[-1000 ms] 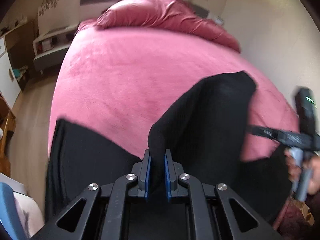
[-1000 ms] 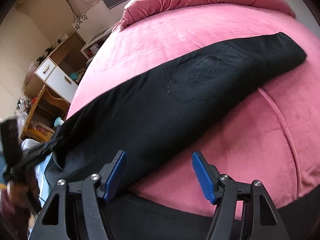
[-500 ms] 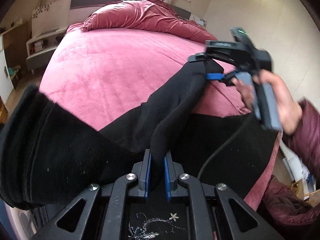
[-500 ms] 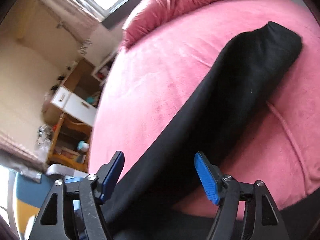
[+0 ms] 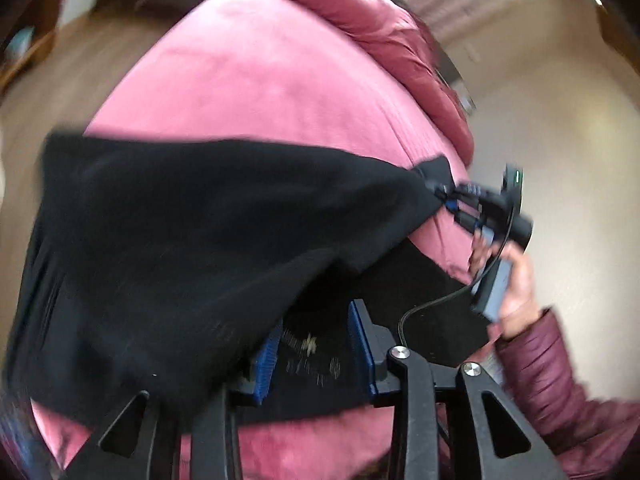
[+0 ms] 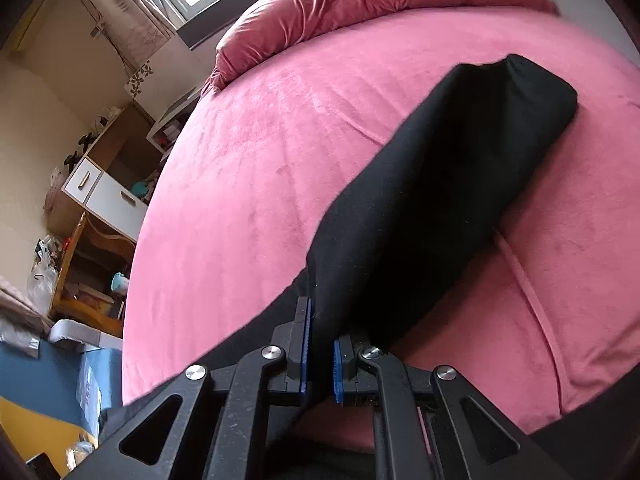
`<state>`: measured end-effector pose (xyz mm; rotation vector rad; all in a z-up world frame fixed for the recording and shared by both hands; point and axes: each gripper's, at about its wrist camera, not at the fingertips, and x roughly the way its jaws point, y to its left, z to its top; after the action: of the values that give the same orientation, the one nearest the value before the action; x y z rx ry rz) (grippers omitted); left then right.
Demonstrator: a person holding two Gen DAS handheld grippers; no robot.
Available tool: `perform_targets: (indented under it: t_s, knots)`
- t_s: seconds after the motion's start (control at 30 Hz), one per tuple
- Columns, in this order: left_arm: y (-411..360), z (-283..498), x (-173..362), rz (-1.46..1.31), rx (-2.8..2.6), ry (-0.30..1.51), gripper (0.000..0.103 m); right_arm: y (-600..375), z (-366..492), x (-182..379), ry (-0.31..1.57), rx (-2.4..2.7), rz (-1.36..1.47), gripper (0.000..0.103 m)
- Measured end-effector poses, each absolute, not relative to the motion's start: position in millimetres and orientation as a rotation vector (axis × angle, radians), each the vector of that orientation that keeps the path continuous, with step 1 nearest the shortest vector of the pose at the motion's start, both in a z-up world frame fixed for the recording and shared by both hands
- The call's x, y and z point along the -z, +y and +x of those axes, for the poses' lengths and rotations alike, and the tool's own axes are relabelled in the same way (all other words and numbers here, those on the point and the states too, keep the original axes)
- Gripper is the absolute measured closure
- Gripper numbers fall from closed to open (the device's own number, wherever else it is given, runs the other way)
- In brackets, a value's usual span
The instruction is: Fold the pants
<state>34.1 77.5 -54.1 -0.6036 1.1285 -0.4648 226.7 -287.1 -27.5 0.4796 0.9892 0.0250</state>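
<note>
Black pants lie across a pink bed. In the left wrist view a folded layer drapes over the left finger; my left gripper stands open over black cloth with small embroidery, gripping nothing. My right gripper shows there at the right, shut on a corner of the pants. In the right wrist view my right gripper is shut on the pants, which stretch away up and right across the bed.
A crumpled pink duvet lies at the head of the bed. A desk with white drawers and a cluttered wooden stand are left of the bed. The wall is close on the right.
My left gripper has opened and let go of the pants fold. My right gripper has shut on the pants' edge. The left view has swung and is blurred.
</note>
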Motion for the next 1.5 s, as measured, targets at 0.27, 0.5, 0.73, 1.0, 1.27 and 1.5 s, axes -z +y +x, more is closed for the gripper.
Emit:
perform_targets:
  t_s: [0.27, 0.5, 0.73, 1.0, 1.27, 1.5]
  knots:
    - [128.3, 15.6, 77.3, -0.920, 0.337, 1.138, 0.043, -293.4, 219.8, 34.8, 0.986, -0.032, 0.502, 0.094]
    - [131.6, 29.7, 100.5, -1.023, 0.249, 1.134, 0.068, -292.6, 217.4, 27.7, 0.981, -0.033, 0.477, 0.094]
    - [117.2, 53.6, 84.7, -0.848, 0.238, 1.137, 0.094, -290.5, 221.7, 19.4, 0.985, -0.051, 0.451, 0.094]
    - [163.6, 133.1, -14.8, -0.771, 0.253, 0.847, 0.095, -295.4, 217.9, -15.6, 0.914, -0.140, 0.501, 0.094]
    - [166.7, 164.2, -41.7, -0.641, 0.289, 0.838, 0.095, -292.0, 157.2, -39.4, 0.840, -0.309, 0.500, 0.094]
    - [184.8, 92.8, 22.9, -0.677, 0.252, 0.989, 0.095, -277.2, 85.4, 11.3, 0.982, -0.374, 0.428, 0.094]
